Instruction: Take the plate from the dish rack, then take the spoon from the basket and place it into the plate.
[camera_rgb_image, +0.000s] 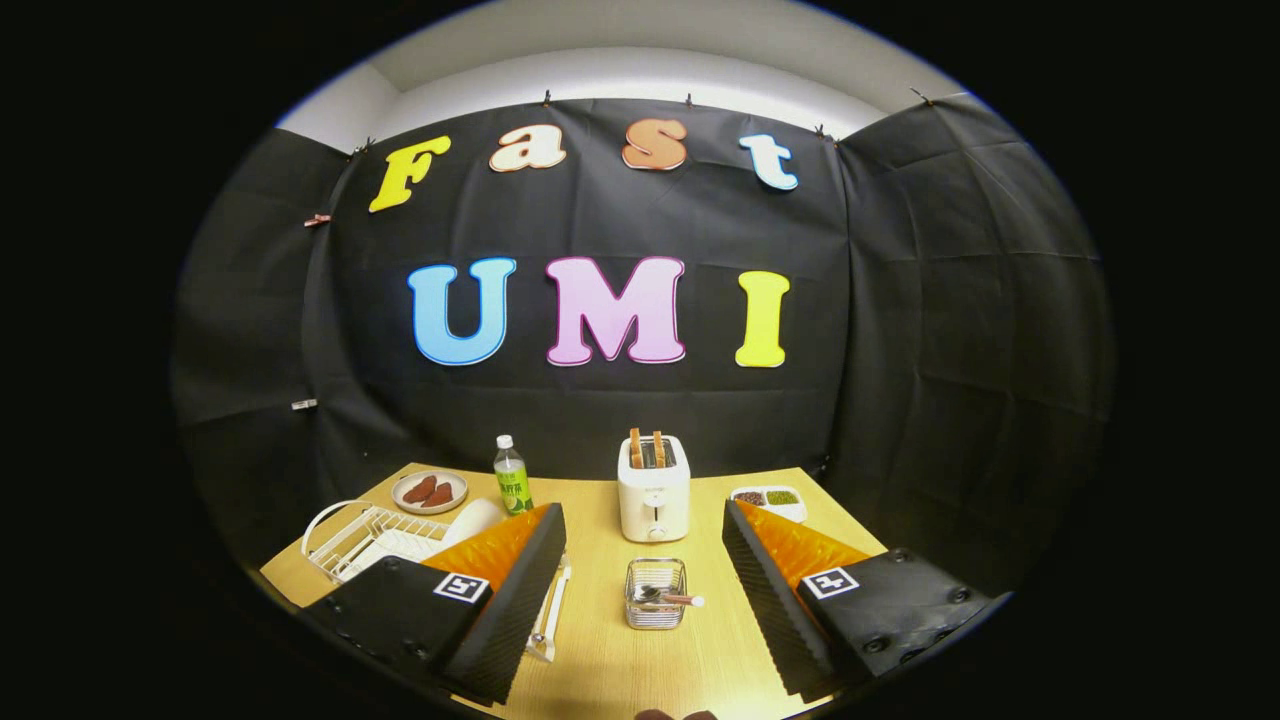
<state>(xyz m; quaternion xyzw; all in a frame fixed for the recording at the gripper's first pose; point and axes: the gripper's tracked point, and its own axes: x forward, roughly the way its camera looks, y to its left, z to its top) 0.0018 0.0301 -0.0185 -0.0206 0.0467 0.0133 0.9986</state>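
Gripper (640, 590) spread wide, nothing between its fingers; it hangs above the near part of the table (700, 500), raised and pointed toward the back wall.

Landmark: the wire basket (655, 593), which sits on the table between the two fingers, a little ahead of them.

- Spoon (668, 597) lies inside the basket, handle end poking over its right rim. Not lifted yet.
- Dish rack (372, 538), white wire, stands well to the left of the basket, partly hidden behind the left finger.
- Plate (474, 520): a pale rounded shape stands on edge at the rack's right end, between rack and basket, its lower part hidden by the left finger. Judged to be the plate, not taken out.
- Toaster (654, 490), white with two slices up, just behind the basket.
- Green bottle (512, 476) behind and left of the basket, near the rack's far end.
- Small dish with brown pieces (430, 491) further left of the bottle.
- Divided tray (768, 499) of small portions behind and right of the basket.

Progress, as judged: nothing done. Both steps remain: plate out of the rack first, then spoon from basket into plate. The gripper sits nearer the basket than the rack, so it needs to swing left for the first grasp.
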